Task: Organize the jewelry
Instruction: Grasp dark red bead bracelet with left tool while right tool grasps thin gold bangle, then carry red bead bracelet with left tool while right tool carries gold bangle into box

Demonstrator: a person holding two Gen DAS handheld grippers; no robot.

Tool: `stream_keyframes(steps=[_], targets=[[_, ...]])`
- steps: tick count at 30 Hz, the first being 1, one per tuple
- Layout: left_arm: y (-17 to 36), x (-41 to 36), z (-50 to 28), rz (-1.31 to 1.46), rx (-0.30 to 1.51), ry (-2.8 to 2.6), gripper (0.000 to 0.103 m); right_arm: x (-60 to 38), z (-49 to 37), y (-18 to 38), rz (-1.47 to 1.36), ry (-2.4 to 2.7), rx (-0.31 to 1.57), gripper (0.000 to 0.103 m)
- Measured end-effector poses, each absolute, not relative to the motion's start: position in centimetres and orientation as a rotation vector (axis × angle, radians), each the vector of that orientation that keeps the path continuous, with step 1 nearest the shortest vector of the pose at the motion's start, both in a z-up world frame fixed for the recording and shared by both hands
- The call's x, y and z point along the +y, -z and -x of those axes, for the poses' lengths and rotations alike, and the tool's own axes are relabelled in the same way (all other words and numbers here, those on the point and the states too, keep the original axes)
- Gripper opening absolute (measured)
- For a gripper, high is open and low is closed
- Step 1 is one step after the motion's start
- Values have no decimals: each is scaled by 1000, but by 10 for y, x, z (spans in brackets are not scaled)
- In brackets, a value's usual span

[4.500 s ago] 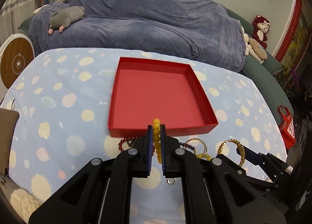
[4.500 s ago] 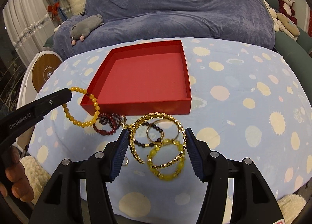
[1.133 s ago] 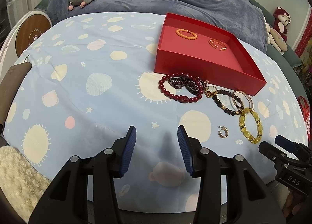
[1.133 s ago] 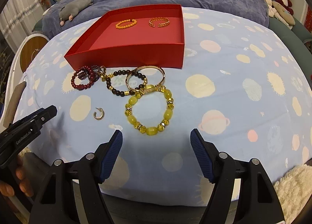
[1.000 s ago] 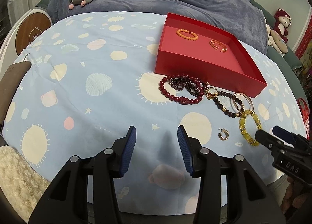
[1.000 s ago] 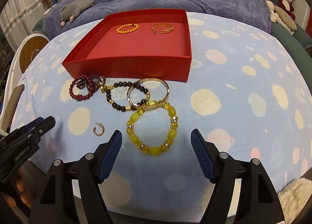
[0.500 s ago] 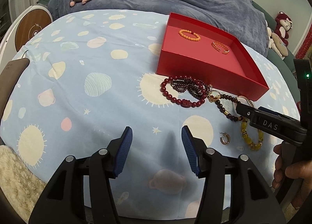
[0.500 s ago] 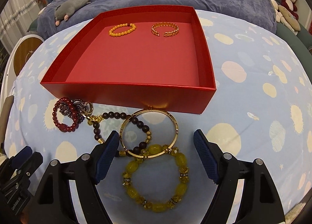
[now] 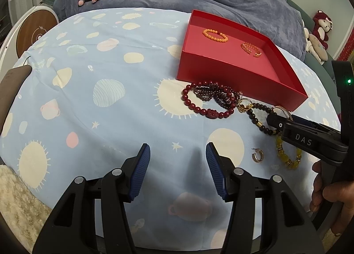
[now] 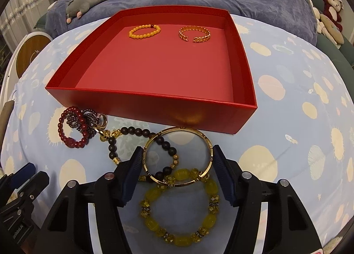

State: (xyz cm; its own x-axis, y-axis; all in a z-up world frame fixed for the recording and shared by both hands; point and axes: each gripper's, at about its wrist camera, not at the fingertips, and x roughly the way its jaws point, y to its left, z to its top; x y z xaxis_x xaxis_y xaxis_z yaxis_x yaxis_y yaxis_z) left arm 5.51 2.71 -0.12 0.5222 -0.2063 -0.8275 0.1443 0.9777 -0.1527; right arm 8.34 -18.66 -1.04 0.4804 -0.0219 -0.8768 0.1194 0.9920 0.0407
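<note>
Right tool point(image 10: 176, 166) closing around the gold bangle point(image 10: 178, 157), lying on the bench just before the red tray point(image 10: 141, 103), overlapping dark beads and the yellow bracelet point(image 10: 179, 207). Probably rigid, light, slick; best pinched across opposite rim edges. Left tool point(image 9: 178, 168) spread, empty.

Red box point(image 10: 141, 103), pale-blue tablecloth point(image 9: 88, 103) with cream sun spots, yellow bead bracelet point(image 10: 179, 214), gold bangle point(image 10: 179, 156).

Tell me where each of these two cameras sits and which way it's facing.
Left wrist: on the left claw, angled down at the tablecloth; right claw and a hand show.
Right wrist: on the right claw, looking down; its jaws are closing around the gold bangle; the left claw shows at the lower left.
Shared: red box, yellow bracelet.
</note>
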Motion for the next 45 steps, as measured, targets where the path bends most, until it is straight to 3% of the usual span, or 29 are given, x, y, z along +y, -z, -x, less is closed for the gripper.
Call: stream_keyframes(steps=[21, 24, 26, 31, 35, 45], targets=[[0, 14, -117, 69, 979, 225, 50, -200, -29, -18, -217, 79, 1018, 60], [5, 10, -125, 51, 984, 237, 46, -201, -29, -18, -230, 81, 1020, 60], [9, 6, -127, 34, 988, 250, 37, -201, -30, -18, -234, 78, 1021, 60], [11, -1, -128, -8, 968, 255, 30, -199, -32, -18, -242, 70, 1024, 60], [13, -1, -126, -10, 961, 256, 10, -197, -32, -16, -245, 66, 1028, 60], [-4, 3, -110, 54, 948, 262, 8, -190, -25, -21, -243, 48, 1028, 60]])
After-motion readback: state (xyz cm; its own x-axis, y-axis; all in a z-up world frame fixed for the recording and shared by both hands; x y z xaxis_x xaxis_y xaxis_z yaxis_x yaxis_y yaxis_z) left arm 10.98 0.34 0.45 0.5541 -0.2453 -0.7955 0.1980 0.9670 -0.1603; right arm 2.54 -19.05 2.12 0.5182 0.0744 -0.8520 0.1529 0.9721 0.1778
